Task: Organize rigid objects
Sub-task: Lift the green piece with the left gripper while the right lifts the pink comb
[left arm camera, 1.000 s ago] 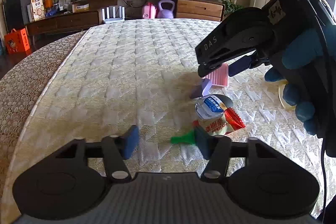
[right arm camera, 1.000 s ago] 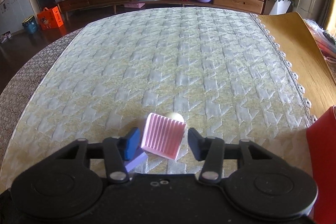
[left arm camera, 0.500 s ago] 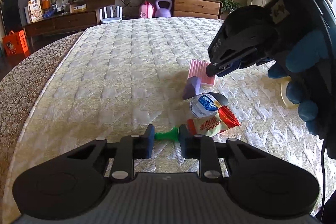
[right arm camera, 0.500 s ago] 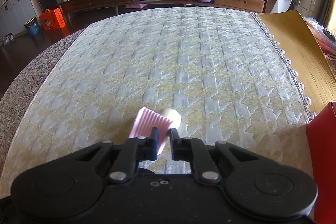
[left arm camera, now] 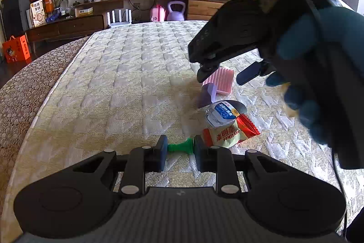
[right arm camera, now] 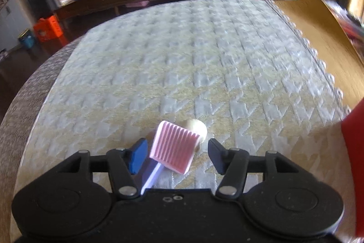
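My left gripper [left arm camera: 179, 152] is shut on a small green peg [left arm camera: 179, 148], low over the quilted cloth [left arm camera: 127, 74]. My right gripper [right arm camera: 177, 154] hangs over a pink ribbed block [right arm camera: 174, 149]. Its jaws are opening, the block lies between them, and neither pad touches it. A purple block [right arm camera: 151, 174] leans by the pink one and a cream round piece [right arm camera: 198, 130] sits just behind. In the left wrist view, the right gripper [left arm camera: 227, 74], held by a blue-gloved hand [left arm camera: 307, 49], hovers above the pink block [left arm camera: 221, 83] and the purple block [left arm camera: 208, 95].
A clear cup with a blue label [left arm camera: 221, 115] and a red and cream snack packet [left arm camera: 227, 133] lie right of the green peg. A red object [right arm camera: 355, 152] stands at the right edge. Bare wood [right arm camera: 318, 22] shows past the cloth's scalloped border.
The left jaws closed on the green peg and stayed shut. The right jaws shut at the pink block's edge, then spread again, and the block now lies loose between them.
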Tool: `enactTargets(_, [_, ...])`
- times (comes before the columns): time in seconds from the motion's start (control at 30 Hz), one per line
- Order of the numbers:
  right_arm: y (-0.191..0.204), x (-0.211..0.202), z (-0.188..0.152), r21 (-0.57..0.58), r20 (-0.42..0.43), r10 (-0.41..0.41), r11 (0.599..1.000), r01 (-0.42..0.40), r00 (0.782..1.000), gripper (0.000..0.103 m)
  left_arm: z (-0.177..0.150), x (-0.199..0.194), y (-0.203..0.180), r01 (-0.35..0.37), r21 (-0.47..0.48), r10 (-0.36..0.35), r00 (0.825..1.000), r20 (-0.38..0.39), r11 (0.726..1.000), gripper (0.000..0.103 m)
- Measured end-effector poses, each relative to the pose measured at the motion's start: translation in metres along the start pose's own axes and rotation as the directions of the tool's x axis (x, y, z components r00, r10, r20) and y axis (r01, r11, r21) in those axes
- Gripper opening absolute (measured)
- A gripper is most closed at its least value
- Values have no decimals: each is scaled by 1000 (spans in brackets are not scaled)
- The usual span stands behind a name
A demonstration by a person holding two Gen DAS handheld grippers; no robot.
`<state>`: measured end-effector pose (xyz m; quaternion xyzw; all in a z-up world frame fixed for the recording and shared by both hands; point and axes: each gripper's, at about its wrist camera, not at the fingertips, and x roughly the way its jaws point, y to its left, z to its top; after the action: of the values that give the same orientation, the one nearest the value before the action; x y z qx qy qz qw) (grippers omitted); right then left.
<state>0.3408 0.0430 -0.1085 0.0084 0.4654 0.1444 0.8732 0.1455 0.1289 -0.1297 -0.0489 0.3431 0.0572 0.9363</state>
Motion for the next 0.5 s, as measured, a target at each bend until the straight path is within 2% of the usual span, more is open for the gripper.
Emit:
enactTargets(0.1, [1, 6, 5, 63, -15, -14, 998, 15, 1000, 65, 0, 0, 0, 0, 0, 0, 1000, 1, 1000, 24])
enactTargets(0.17, [5, 8, 9, 52, -14, -28, 998, 29, 1000, 64, 0, 0, 0, 1, -1, -1, 1000, 1, 1000, 24])
enactTargets(0.37, [10, 11, 7, 10, -14, -74, 997, 75, 997, 54, -1, 0, 0, -1, -2, 1, 1000, 1, 1000, 24])
enactTargets(0.43, [8, 10, 7, 11, -11, -77, 997, 78, 997, 45, -1, 0, 0, -2, 0, 2, 1000, 2, 1000, 24])
enactTargets(0.5, [7, 7, 5, 17, -7, -69, 997, 69, 998, 44, -1, 0, 0, -4, -3, 4, 1000, 4, 1000, 24])
